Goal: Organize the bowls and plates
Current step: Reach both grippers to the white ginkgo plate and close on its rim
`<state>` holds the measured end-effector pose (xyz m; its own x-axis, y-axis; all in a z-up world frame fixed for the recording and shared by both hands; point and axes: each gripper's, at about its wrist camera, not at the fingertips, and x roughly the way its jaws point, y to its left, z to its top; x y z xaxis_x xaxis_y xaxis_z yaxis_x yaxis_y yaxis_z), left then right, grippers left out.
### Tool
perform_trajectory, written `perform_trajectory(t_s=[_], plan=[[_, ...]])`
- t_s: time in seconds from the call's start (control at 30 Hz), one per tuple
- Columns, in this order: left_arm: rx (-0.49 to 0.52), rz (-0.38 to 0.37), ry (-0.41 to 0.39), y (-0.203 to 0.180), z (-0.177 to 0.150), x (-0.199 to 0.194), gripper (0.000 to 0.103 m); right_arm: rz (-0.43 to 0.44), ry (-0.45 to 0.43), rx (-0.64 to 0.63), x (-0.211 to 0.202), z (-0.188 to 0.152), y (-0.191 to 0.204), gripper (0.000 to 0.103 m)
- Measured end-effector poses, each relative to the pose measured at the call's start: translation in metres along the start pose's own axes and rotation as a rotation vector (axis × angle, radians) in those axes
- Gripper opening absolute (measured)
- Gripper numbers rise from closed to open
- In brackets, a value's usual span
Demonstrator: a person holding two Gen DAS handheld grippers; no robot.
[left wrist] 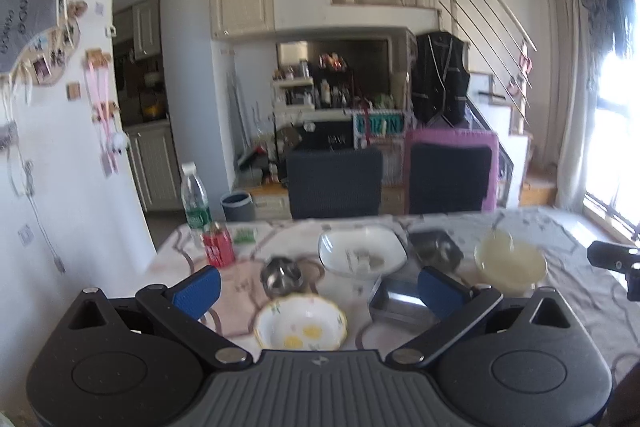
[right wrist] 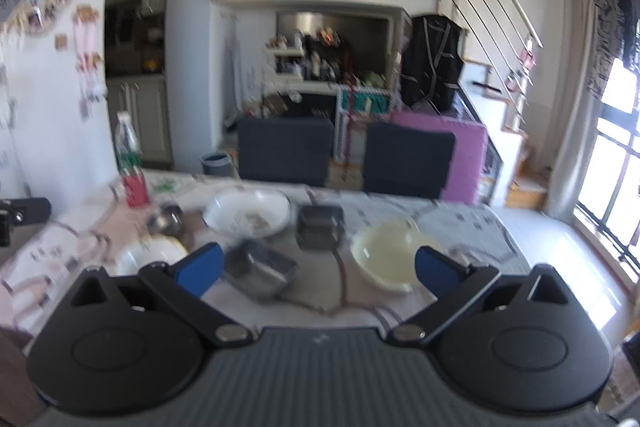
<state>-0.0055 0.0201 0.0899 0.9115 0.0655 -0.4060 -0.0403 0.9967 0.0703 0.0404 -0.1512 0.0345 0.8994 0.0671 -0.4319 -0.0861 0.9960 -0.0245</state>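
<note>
- While you are holding both tools above the near edge of the table (left wrist: pixel 568 227), your left gripper (left wrist: pixel 318 289) is hovering with its jaws spread wide and nothing between them, and your right gripper (right wrist: pixel 318 269) is hanging just as wide and just as empty.
- A flowered bowl (left wrist: pixel 301 323) is sitting right under your left gripper, with a small steel bowl (left wrist: pixel 282 277) just behind it.
- A white plate (left wrist: pixel 362 253) is lying mid-table, holding a few scraps.
- Two steel trays are showing: a near tray (left wrist: pixel 396 301) partly hiding behind your left gripper's right finger, and a far tray (left wrist: pixel 434 247) beside the plate.
- A cream bowl (left wrist: pixel 510 263) is resting to the right; in the right view its rim is slipping behind the right finger.
- You are facing three bowls, one plate, two trays.
- A red can (left wrist: pixel 218 245) and a water bottle (left wrist: pixel 195 203) are standing together at the far left corner.
- Two dark chairs, a left chair (left wrist: pixel 334 183) and a right chair (left wrist: pixel 450 177), are standing beyond the table.
</note>
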Motion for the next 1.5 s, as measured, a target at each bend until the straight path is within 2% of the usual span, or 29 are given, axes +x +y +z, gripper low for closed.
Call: perform_trajectory(t_s=[0.2, 0.4, 0.57, 0.67, 0.73, 0.87, 0.97, 1.13, 1.23, 1.4, 1.5], plan=[[-0.007, -0.018, -0.032, 0.009, 0.039, 0.008, 0.103, 0.094, -0.059, 0.060, -0.001, 0.051, 0.001, 0.103], [-0.055, -0.060, -0.019, 0.023, 0.071, 0.061, 0.103, 0.097, -0.092, 0.090, 0.024, 0.091, 0.006, 0.103], [-0.084, -0.057, 0.001, 0.033, 0.091, 0.129, 0.103, 0.139, -0.085, 0.106, 0.088, 0.117, 0.005, 0.103], [-0.099, -0.056, 0.038, 0.037, 0.099, 0.180, 0.103, 0.199, -0.030, 0.130, 0.148, 0.131, 0.000, 0.103], [-0.111, -0.055, 0.062, 0.038, 0.101, 0.214, 0.103, 0.208, 0.017, 0.151, 0.189, 0.136, -0.002, 0.103], [-0.134, -0.071, 0.135, 0.039, 0.097, 0.282, 0.103, 0.202, 0.017, 0.207, 0.260, 0.128, -0.003, 0.103], [-0.128, -0.086, 0.185, 0.037, 0.093, 0.331, 0.103, 0.243, 0.088, 0.228, 0.318, 0.121, -0.003, 0.103], [-0.130, -0.095, 0.282, 0.033, 0.074, 0.401, 0.103, 0.291, 0.240, 0.339, 0.397, 0.106, -0.008, 0.103], [-0.161, -0.146, 0.351, 0.033, 0.059, 0.438, 0.103, 0.339, 0.321, 0.378, 0.430, 0.090, -0.007, 0.100], [-0.145, -0.136, 0.420, 0.024, 0.036, 0.470, 0.103, 0.379, 0.453, 0.414, 0.459, 0.066, -0.004, 0.088], [-0.128, -0.141, 0.460, 0.020, 0.027, 0.485, 0.103, 0.386, 0.519, 0.458, 0.469, 0.053, -0.003, 0.084]])
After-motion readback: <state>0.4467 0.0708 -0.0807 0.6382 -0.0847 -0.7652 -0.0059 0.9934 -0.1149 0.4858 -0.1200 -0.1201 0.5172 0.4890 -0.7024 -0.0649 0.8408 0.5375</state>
